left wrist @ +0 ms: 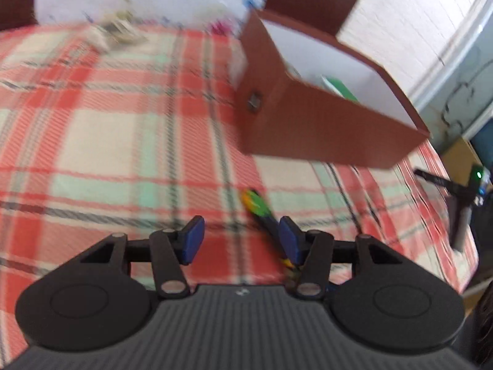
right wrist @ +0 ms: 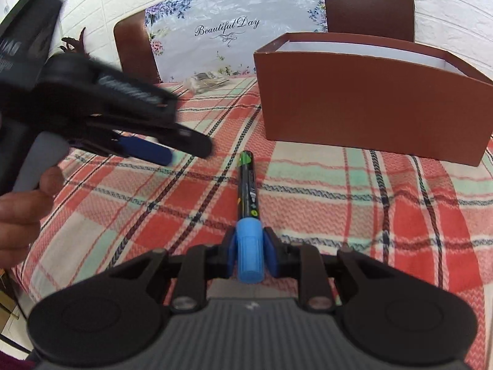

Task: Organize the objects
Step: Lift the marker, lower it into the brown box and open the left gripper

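Our right gripper (right wrist: 250,254) is clamped on the blue cap of a marker (right wrist: 248,191), whose black barrel points toward twelve o'clock over the plaid tablecloth (right wrist: 354,215). The brown box (right wrist: 369,114) stands at one o'clock (open-topped). Our left gripper (left wrist: 242,240) hangs partly open, pads touching nothing, marker (left wrist: 262,212) beneath it.

Motion blur smears the left wrist view: a pale heap (left wrist: 114,30) at the surface's far edge cannot be identified, and the brown box (left wrist: 323,123) hides all but a green sliver (left wrist: 340,88) of its contents. The right tongs (right wrist: 250,254) cover part of the marker (right wrist: 248,197); the left tongs (right wrist: 160,151) are blurred, cut by the picture's edge.
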